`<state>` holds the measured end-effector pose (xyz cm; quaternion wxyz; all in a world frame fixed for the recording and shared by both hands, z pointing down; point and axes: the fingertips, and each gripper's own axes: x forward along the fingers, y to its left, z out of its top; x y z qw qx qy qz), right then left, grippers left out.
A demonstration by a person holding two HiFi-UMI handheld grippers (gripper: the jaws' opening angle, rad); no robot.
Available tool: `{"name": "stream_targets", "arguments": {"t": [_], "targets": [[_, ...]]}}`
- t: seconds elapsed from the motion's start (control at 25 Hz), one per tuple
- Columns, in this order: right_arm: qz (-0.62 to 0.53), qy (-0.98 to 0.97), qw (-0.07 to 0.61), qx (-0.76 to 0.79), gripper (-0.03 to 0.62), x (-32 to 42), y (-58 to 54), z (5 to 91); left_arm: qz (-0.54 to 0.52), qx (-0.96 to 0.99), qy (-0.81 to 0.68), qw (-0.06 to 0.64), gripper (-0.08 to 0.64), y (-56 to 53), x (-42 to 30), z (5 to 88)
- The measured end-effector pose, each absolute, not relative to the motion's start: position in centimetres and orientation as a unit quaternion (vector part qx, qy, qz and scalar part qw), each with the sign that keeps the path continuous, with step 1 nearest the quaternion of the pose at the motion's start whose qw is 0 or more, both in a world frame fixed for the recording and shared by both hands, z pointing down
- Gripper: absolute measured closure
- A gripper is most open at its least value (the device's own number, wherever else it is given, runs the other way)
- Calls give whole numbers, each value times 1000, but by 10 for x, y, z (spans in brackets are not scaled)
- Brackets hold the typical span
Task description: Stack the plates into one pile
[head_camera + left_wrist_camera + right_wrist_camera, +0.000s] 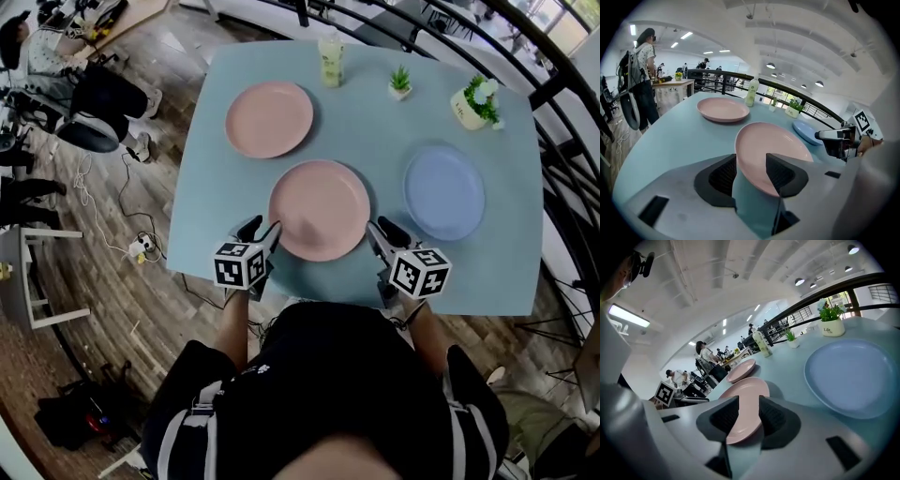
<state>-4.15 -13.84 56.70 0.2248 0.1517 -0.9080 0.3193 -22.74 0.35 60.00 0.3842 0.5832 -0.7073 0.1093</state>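
Near pink plate [319, 208] at the centre of the bench [214, 187], flanked by the left gripper [262, 231] at lower left and the right gripper [382, 231] at lower right. Both pairs of jaws are spread, and each frames the plate's near rim without pinching it. Far pink plate [269, 118] at upper left; blue plate [444, 190] at right.

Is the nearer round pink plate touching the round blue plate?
Apart. The head view shows a strip of bare teal table between the nearer round pink plate and the round blue plate.
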Motion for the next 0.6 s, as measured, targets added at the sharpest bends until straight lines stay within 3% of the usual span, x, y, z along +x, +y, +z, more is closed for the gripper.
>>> {"name": "stream_targets", "arguments": {"t": [0.6], "targets": [[305,-874,308,217,437,-49,-146,623,129,595,-670,425,383,-5,-247,640]]}}
